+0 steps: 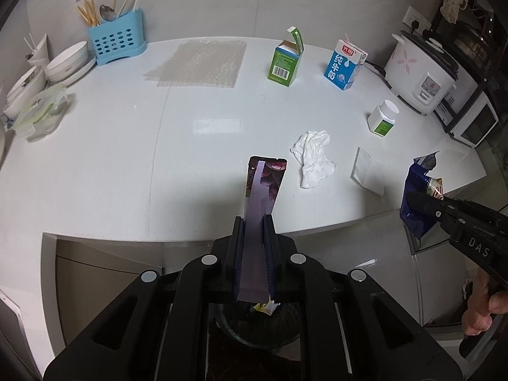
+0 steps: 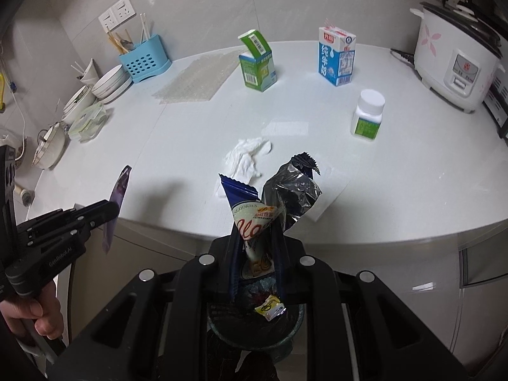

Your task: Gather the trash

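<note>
Left gripper (image 1: 254,222): our jaws are pressed on a purple wrapper (image 1: 265,184), pinched low on the strip so the long end stands clear above the fingertips and can't snag. Right gripper (image 2: 256,231): jaws clamped on a blue cookie bag (image 2: 254,222); its torn foil top flares open above the pinch.

We hold both off the counter edge, over the dark bin (image 2: 254,327) just below the jaws. A small yellow candy wrapper (image 2: 270,309) already lies in it. Holding both pieces above the mouth looks deliberate: spreading the jaws should let them fall straight in. Judgement: we're at the drop step for these two.

Still out on the white counter (image 1: 127,158):
- crumpled tissue (image 1: 312,155) and a flat white paper (image 1: 368,171), near the front edge
- white pill bottle (image 1: 382,117), further back
- green carton (image 1: 285,60) with its flap open, and blue milk carton (image 1: 344,68), both upright near the wall
- bubble wrap sheet (image 1: 200,63), flat at the back

Bowls (image 1: 68,63), the blue utensil holder (image 1: 117,39) and the rice cooker (image 1: 425,73) line the edges. Probably not trash.

Risk: the foil bag is light and could catch on a pad at release.
</note>
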`<action>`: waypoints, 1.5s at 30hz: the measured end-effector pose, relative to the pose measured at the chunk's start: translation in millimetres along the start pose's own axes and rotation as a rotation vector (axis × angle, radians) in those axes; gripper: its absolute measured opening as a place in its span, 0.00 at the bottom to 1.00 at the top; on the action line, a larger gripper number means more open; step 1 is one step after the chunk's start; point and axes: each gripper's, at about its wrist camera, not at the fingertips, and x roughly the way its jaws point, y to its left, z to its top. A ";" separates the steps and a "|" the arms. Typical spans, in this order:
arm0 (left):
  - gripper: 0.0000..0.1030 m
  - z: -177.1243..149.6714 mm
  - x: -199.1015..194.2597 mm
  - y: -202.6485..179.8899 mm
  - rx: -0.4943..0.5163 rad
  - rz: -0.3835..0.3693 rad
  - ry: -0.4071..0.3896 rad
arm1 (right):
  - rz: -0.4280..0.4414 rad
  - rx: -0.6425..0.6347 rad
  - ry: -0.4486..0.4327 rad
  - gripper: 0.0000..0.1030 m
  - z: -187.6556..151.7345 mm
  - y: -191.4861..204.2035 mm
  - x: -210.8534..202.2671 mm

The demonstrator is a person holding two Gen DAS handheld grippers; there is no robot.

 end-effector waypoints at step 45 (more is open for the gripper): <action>0.11 -145.5 99.0 9.6 -0.026 -0.063 0.161 | 0.035 -0.037 0.245 0.16 -148.0 11.5 121.7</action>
